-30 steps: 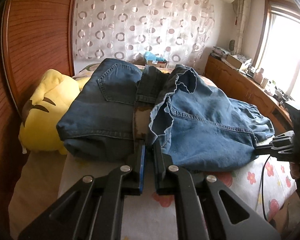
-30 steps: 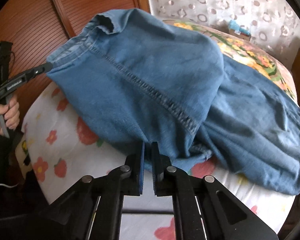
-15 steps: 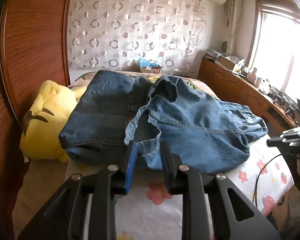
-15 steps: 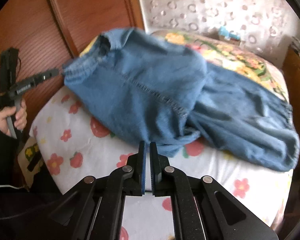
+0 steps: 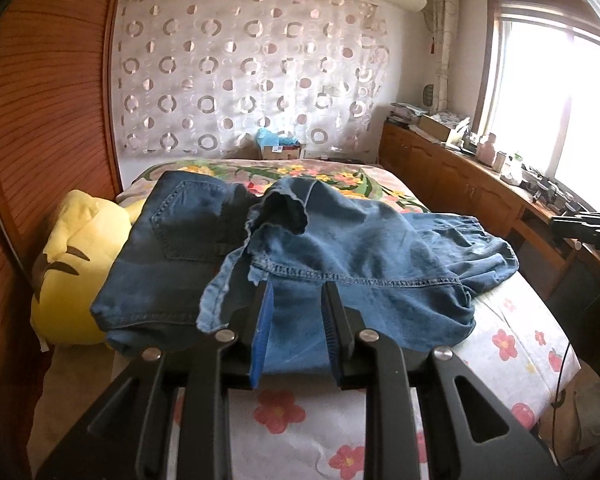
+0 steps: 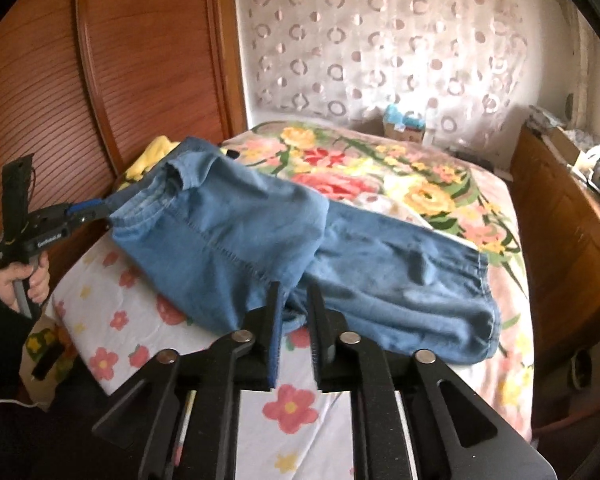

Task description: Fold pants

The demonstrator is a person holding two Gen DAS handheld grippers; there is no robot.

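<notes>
We count one pair of blue denim pants [image 5: 340, 248] lying in a loose heap on the bed [image 5: 512, 344], resting on the white flowered sheet near the bed's front edge, with the back pocket facing up on the left part in the left wrist view. One yellow plush toy [image 5: 66, 264] sits just beside the pants, between them and the wooden wardrobe [image 5: 40, 128]. We count two tools. The left tool [image 5: 298, 322] is released: its jaws stand apart, and the denim seen in the gap lies beyond the tips, so no cloth is gripped. The right tool [image 6: 293, 320] is opening, and nothing is pressed between its pads; the cloth lies past its tips. In the right wrist view, one hand [image 6: 20, 286] holds the left tool's handle. One cardboard box [image 5: 280, 150] stands at the far end of the bed; we cannot tell its contents beyond something light blue showing at its top. One curtain [image 5: 244, 76] with ring patterns covers the far wall.
</notes>
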